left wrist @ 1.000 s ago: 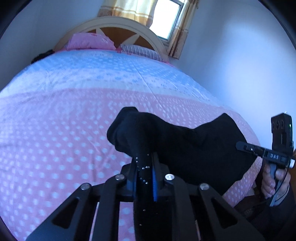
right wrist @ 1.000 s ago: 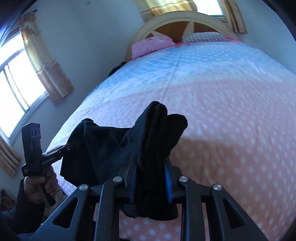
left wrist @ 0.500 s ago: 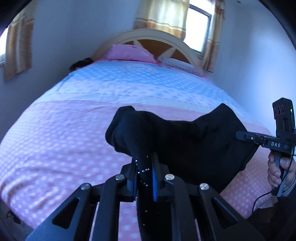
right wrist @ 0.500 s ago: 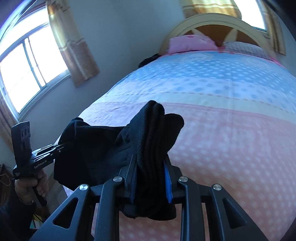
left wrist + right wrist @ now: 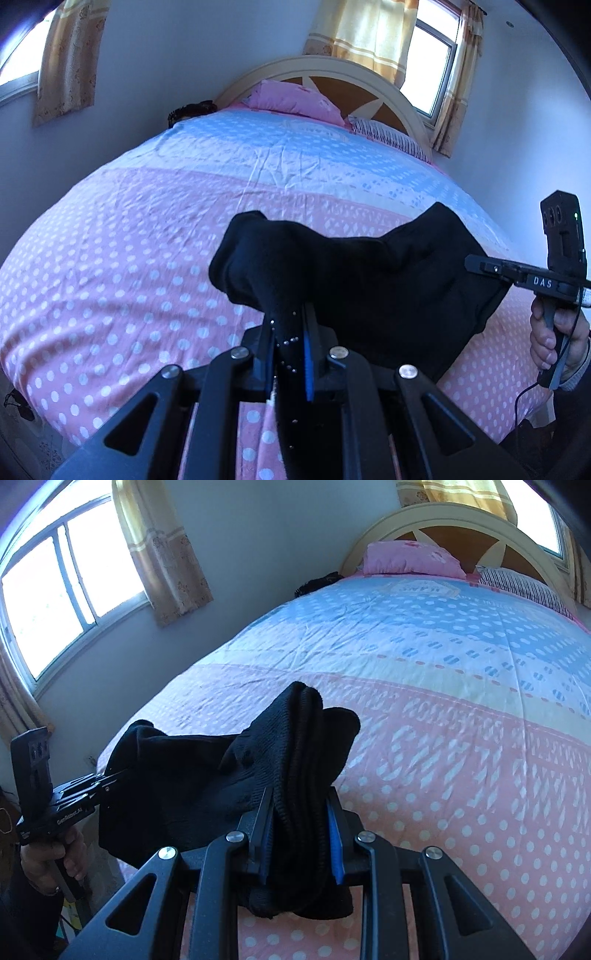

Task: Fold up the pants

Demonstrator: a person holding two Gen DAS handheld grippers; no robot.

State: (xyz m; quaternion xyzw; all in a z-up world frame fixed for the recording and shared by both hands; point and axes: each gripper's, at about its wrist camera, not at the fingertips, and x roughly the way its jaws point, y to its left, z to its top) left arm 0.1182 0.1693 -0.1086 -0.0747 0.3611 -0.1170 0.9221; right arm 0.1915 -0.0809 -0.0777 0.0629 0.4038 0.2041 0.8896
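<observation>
Overhead, black pants (image 5: 388, 280) above dotted bedspread (image 5: 129, 258).

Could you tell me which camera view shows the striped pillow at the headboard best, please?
The left wrist view: the striped pillow lies nearly whole beside the pink pillow. In the right wrist view it sits at the frame's edge, partly cut off.

Both set low at the foot of the bed (image 5: 129, 258), facing up its length toward the headboard (image 5: 332, 70). Left wrist view aimed from the left, right wrist view from the right. Shared: bed (image 5: 461, 720), headboard (image 5: 443, 513), black pants (image 5: 388, 280) close ahead.
</observation>
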